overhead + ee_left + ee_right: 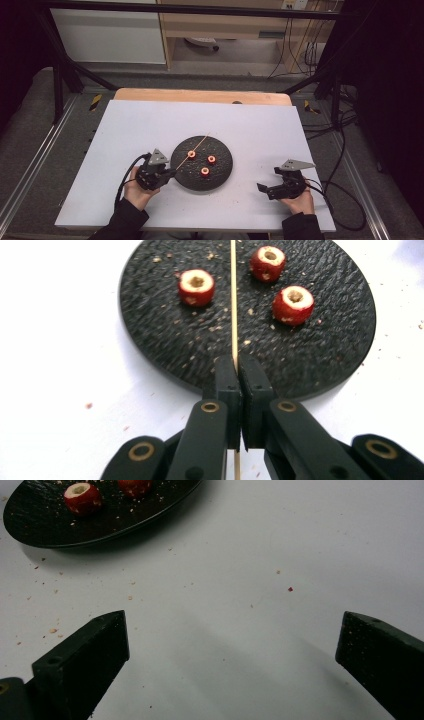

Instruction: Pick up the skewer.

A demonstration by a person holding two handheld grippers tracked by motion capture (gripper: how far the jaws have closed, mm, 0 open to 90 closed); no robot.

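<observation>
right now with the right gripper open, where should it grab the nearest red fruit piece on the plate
Probably around its round red sides, coming in from the right edge of the black plate. The nearest fruit piece stands hole-up, so the cored top gives no grip. The right gripper is open; the skewer stays clear.

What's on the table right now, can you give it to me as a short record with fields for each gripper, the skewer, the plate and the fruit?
left gripper: shut on the wooden skewer, at the plate's near edge
right gripper: open, holding nothing, over bare white table
wooden skewer: thin, bare, reaching out over the plate
black round plate: textured, crumb-strewn
cored red fruits: three, loose on the plate, none skewered
</observation>
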